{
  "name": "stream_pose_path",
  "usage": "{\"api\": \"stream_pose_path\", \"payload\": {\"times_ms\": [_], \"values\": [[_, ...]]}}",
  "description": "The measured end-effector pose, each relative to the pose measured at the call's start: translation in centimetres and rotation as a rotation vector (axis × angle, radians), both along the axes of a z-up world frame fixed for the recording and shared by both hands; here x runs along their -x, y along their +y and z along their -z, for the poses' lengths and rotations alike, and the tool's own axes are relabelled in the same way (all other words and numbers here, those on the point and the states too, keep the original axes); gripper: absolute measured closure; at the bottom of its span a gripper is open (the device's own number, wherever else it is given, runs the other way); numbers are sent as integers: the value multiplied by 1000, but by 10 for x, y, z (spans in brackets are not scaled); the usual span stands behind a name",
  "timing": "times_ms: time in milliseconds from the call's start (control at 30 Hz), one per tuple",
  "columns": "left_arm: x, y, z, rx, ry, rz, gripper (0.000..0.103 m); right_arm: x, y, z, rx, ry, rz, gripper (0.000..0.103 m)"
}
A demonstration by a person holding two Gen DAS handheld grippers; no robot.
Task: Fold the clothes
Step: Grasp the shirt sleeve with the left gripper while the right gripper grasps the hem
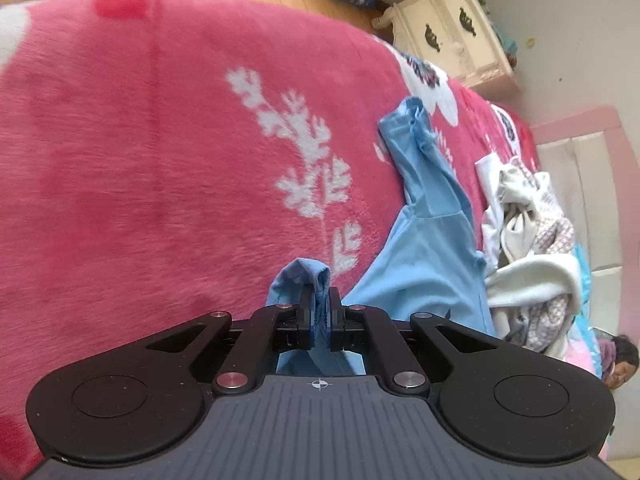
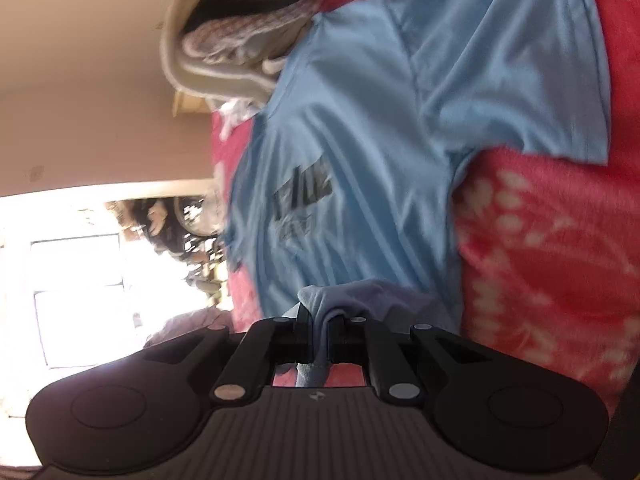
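A light blue T-shirt (image 1: pixel 428 256) lies stretched across a red blanket (image 1: pixel 140 168) with white leaf prints. My left gripper (image 1: pixel 320 300) is shut on a bunched edge of the shirt, which pokes up between its fingers. In the right wrist view the same blue T-shirt (image 2: pixel 380 120) shows a dark chest logo (image 2: pixel 304 192) and one sleeve spread to the right. My right gripper (image 2: pixel 318 316) is shut on another fold of the shirt's edge.
A heap of white and patterned clothes (image 1: pixel 528 248) lies beside the shirt, near a pink headboard (image 1: pixel 580 128). A cream nightstand (image 1: pixel 452 28) stands past the bed. A person's head (image 1: pixel 622 360) shows at the right edge. A bright window (image 2: pixel 80 288) fills the right wrist view's left.
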State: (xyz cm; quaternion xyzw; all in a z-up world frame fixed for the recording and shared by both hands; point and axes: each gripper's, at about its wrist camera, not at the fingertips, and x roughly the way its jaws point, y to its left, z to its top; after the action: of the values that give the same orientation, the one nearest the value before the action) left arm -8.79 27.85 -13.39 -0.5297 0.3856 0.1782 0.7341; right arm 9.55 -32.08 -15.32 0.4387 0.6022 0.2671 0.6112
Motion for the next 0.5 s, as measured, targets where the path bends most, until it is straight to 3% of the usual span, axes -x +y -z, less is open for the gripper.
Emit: {"api": "stream_pose_path", "payload": {"times_ms": [300,400,500], "values": [[95,1,-58,-77,-48,-32,101,73,6,-17,-47,38,-133,95],[119,-2,-61,-83,-39,-51,101,87,7,-13,-51,60,-154,95],[109,-2,-51,-47,-16,-45,101,72,11,-15,-62,42,-133,95]]}}
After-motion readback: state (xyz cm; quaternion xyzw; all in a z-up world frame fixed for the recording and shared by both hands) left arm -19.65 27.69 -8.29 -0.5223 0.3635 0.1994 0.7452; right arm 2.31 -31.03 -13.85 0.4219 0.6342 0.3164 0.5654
